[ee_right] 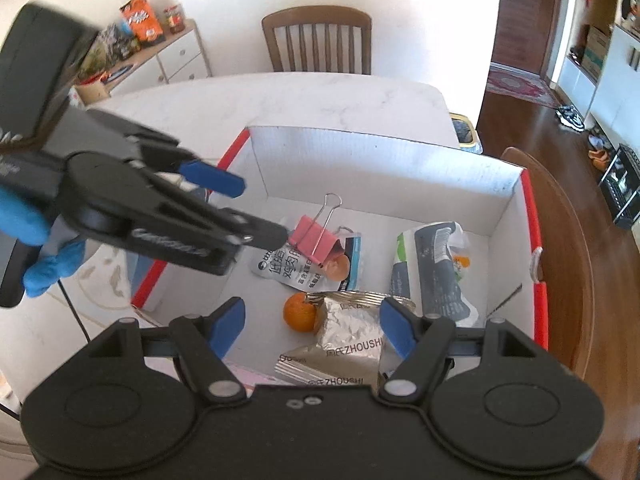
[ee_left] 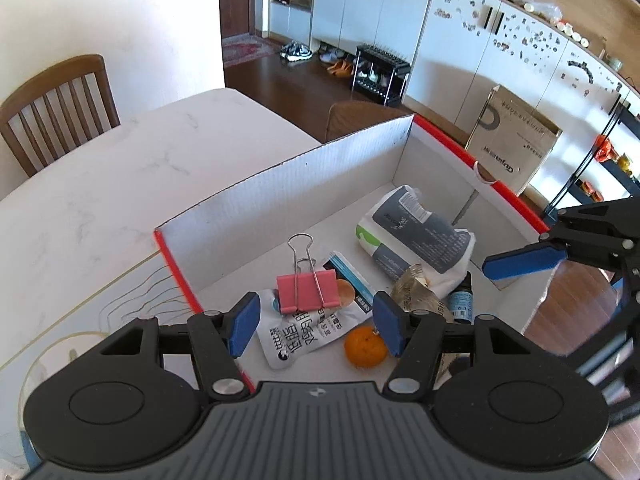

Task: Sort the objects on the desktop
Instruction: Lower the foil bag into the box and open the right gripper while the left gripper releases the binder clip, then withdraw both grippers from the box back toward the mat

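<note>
A white cardboard box [ee_left: 280, 184] [ee_right: 360, 160] with red outer sides stands on the marble table. Inside lie a pink binder clip [ee_left: 306, 288] [ee_right: 314, 242], a white snack pouch [ee_left: 308, 332] [ee_right: 280, 270], a small orange [ee_left: 366, 346] [ee_right: 299, 312], a silver foil packet [ee_left: 416, 294] [ee_right: 348, 332], a grey-white wipes pack [ee_left: 420, 236] [ee_right: 434, 272] and a small blue-labelled bottle [ee_left: 460, 300]. My left gripper [ee_left: 314, 326] [ee_right: 244, 210] is open and empty above the clip. My right gripper [ee_right: 312, 326] is open and empty above the foil packet; one of its fingers [ee_left: 524, 262] shows in the left wrist view.
A wooden chair [ee_left: 56, 108] [ee_right: 318, 40] stands at the table's far side. A second chair [ee_right: 560, 240] sits by the box's right side. A low white cabinet [ee_right: 168, 60] holds snack bags. White cupboards [ee_left: 400, 20] and a cardboard carton [ee_left: 512, 140] stand across the wooden floor.
</note>
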The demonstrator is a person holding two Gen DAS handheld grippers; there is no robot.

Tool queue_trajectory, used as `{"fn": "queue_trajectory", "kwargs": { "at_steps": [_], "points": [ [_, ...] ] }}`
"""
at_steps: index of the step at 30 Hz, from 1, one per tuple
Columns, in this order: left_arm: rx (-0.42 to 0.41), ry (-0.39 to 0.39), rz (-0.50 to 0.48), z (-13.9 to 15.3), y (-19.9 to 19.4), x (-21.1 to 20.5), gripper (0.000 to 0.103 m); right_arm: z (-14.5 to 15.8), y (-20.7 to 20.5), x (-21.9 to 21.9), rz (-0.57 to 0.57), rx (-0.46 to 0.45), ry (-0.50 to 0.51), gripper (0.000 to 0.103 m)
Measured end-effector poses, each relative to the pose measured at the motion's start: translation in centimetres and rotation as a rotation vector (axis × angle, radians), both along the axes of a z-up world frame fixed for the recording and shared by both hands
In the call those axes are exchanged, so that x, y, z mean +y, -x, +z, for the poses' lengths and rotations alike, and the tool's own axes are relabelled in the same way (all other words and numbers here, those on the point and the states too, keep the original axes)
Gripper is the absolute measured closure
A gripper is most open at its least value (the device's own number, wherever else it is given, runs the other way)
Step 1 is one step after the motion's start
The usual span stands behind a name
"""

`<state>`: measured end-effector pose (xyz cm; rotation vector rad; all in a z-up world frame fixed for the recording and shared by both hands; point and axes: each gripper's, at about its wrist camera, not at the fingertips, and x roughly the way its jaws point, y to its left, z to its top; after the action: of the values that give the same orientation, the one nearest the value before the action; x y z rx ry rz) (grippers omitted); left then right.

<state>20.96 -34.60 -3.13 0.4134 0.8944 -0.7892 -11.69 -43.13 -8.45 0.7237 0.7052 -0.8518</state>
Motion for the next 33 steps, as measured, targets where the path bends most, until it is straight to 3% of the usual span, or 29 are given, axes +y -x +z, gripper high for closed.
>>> {"fn": "queue_trajectory", "kwargs": {
  "at_steps": [7, 17, 19, 33],
  "points": [
    [-0.028, 0.048, -0.012, 1.6, 1.9, 2.4, 0.042, 1.2, 0.6, 1.4, -0.04, -0.044, 0.002, 0.029],
    [-0.044, 0.11, -0.026, 2.7, 4.0, 6.4, 0.041, 2.6, 0.4, 3.7, -0.096, -0.092, 0.035, 0.02],
    [-0.051, 0.116, -0.029, 2.9, 4.3, 7.3, 0.033, 2.9, 0.2, 4.0, -0.107, -0.103, 0.037, 0.019],
    [-0.066, 0.152, -0.02, 3.2, 5.9, 14.9, 0.022, 4.6, -5.1, 6.1, -0.134, -0.155, 0.06, 0.012]
  ]
}}
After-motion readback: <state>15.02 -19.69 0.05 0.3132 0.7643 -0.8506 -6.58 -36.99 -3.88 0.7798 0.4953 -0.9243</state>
